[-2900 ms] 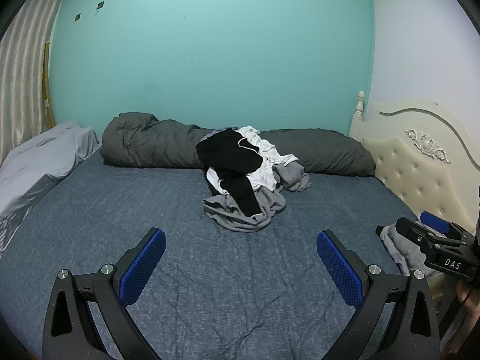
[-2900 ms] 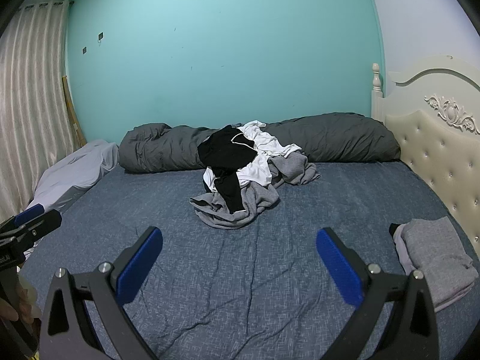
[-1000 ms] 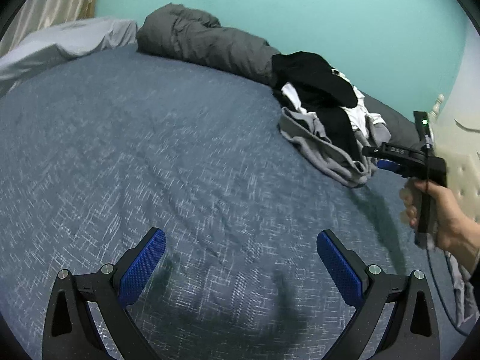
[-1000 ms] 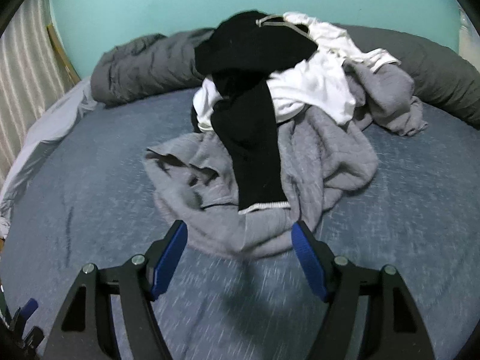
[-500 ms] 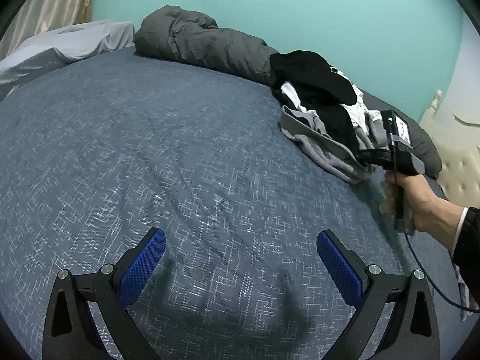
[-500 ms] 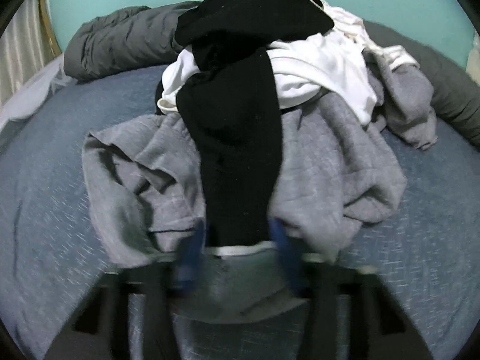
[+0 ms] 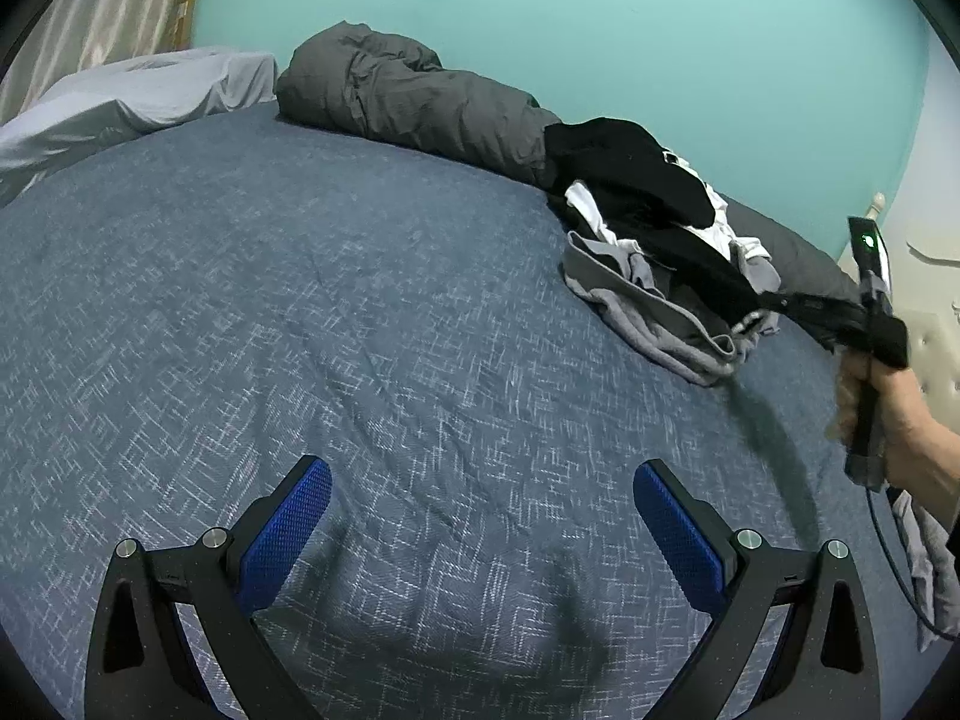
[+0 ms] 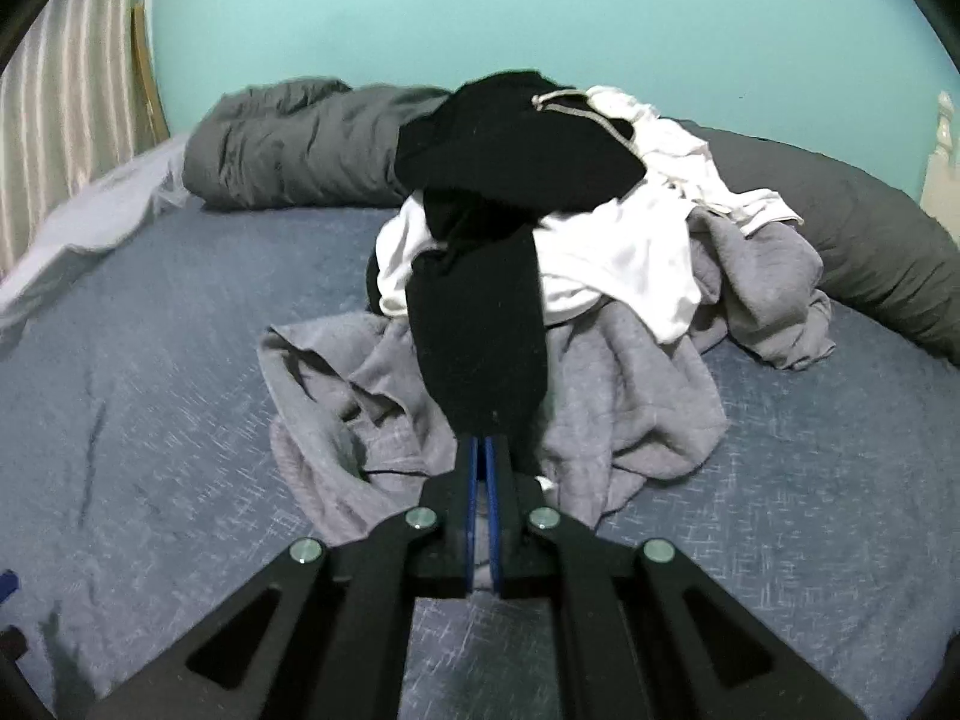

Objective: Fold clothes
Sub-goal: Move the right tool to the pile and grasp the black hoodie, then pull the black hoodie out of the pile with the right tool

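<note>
Jaws, right gripper (image 8: 482, 468): clenched, blue pads pressed together on the lower hem of the black garment (image 8: 480, 324), which hangs from the top of the heap down to the pinch point. Jaws, left gripper (image 7: 480, 531): spread wide, holding nothing, poised over bare blue bedsheet (image 7: 252, 312).

Item, near: person's right hand (image 7: 894, 414) around the right tool's handle, a cable trailing from it, at the right edge of the left wrist view.

Item, near: a bit of grey cloth (image 7: 927, 564) at the far right edge of the left view; whether it is folded cannot be told.

Item, middle: clothes heap (image 8: 570, 300) in the centre of the bed. Bottom layer, a grey sweatshirt (image 8: 630, 408) spread crumpled on the sheet; over it a white garment (image 8: 624, 264); uppermost the black garment, a pale drawstring showing at its crest. All crumpled and interleaved.

Item, far: dark grey rolled duvet (image 8: 300, 144) along the teal wall (image 8: 480, 6); pale grey pillow (image 7: 150, 90) at the left; cream headboard (image 7: 936, 312) at the right.

Step in hand, as judged: taking one piece out of the heap, the black garment gripped by its hem.

Next move calls for: a steady draw toward the open sheet where the left gripper waits, slow enough that the white garment does not ride along; then a second grip by the left tool on another edge so the cloth can be spread flat for folding.
</note>
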`<state>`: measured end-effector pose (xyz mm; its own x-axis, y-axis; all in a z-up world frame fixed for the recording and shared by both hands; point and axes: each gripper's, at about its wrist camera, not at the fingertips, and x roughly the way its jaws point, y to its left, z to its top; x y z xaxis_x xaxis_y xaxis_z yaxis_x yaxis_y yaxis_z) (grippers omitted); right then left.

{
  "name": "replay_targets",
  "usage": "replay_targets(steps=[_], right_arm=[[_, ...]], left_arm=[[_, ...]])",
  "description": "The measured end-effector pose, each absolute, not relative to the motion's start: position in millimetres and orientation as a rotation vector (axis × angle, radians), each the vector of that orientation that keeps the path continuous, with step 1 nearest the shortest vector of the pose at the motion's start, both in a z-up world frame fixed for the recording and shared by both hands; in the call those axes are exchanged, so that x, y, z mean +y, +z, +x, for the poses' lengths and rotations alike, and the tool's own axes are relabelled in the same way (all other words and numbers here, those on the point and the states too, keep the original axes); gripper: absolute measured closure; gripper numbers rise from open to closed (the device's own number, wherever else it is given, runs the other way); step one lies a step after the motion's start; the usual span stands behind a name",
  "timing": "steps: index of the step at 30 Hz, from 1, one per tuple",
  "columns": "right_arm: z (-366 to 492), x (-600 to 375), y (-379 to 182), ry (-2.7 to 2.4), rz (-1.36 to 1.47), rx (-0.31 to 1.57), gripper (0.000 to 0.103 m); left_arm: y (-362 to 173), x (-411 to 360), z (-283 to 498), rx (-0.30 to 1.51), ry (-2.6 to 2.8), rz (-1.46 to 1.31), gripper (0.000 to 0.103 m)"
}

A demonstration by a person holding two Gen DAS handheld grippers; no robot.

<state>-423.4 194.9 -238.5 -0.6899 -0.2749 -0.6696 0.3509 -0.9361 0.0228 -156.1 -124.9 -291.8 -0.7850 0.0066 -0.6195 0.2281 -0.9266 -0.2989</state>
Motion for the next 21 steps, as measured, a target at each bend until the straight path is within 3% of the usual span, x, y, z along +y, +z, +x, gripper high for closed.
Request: replay_targets(steps=[14, 21], right_arm=[[-262.6, 238.0, -281.6, -2.341, 1.117, 0.049, 0.101], [-264.3, 269.2, -269.9, -2.417, 1.142, -0.070, 0.098]], left_arm=[[-288.7, -126.5, -153.4, 0.559, -2.805, 0.967, 0.000], [-286.7, -125.6, -150.9, 0.548, -2.811, 0.956, 0.000]])
